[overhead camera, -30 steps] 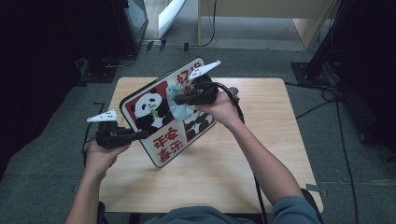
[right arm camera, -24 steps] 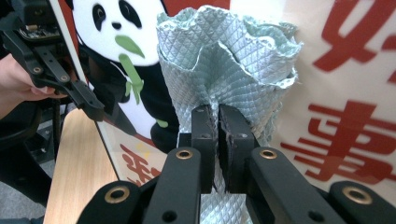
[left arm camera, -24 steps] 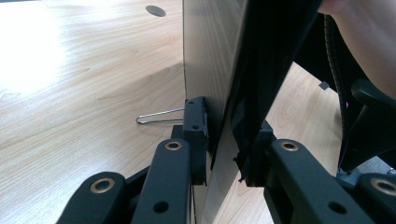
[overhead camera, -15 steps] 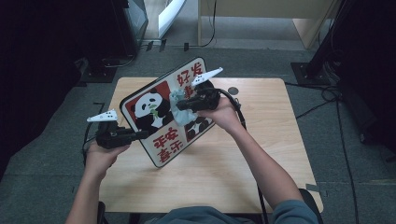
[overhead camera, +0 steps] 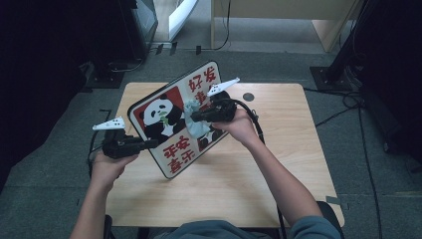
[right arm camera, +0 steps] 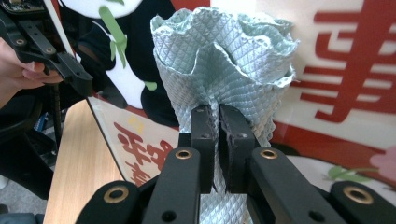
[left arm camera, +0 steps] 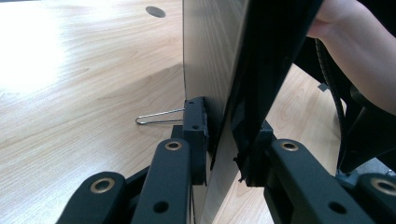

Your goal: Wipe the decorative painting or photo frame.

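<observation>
High view: panda sign (overhead camera: 169, 127) is held tilted above bench (overhead camera: 278, 164) by left hand-held gripper (overhead camera: 149, 144) | Left gripper view: jaws clamped on sign edge | Right gripper view: right hand-held gripper (right arm camera: 218, 122) pinches cloth (right arm camera: 229, 60) against sign face; wiping judged underway, unfinished.

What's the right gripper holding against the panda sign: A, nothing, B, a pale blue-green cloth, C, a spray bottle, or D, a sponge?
B: in the right gripper view, the right gripper has its jaws closed on a pale quilted cloth pressed toward the panda sign.
</observation>
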